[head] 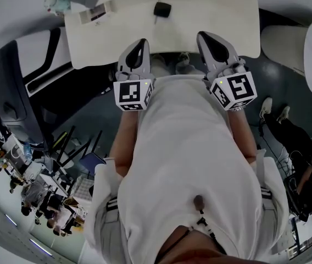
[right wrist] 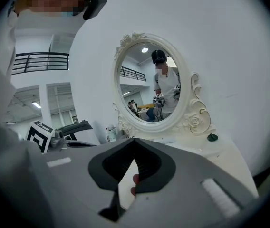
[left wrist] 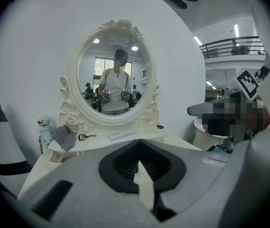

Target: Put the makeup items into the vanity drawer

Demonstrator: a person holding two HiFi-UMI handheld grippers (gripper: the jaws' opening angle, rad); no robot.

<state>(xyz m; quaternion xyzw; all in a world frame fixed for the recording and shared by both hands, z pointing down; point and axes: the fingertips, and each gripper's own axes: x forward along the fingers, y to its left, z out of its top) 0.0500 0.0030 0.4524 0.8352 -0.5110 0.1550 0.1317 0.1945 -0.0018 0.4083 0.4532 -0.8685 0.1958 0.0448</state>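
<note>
I stand before a white vanity table (head: 211, 32) with both grippers raised at chest height, short of its front edge. My left gripper (head: 138, 48) is shut with nothing between its jaws; its jaws show closed in the left gripper view (left wrist: 139, 151). My right gripper (head: 211, 42) is also shut (right wrist: 134, 151); a small red patch (right wrist: 135, 178) shows in its gap, and I cannot tell what it is. On the tabletop lie a black eyelash curler (left wrist: 85, 137), a white flat stick (left wrist: 123, 135) and a small dark round item (right wrist: 212, 137).
An oval mirror (left wrist: 113, 80) in a carved white frame stands at the back of the vanity. At its left end are a grey pouch (left wrist: 64, 136) and a snowman-shaped bottle (left wrist: 44, 129). A white round stool (head: 288, 48) stands to the right, a dark chair (head: 10, 103) to the left.
</note>
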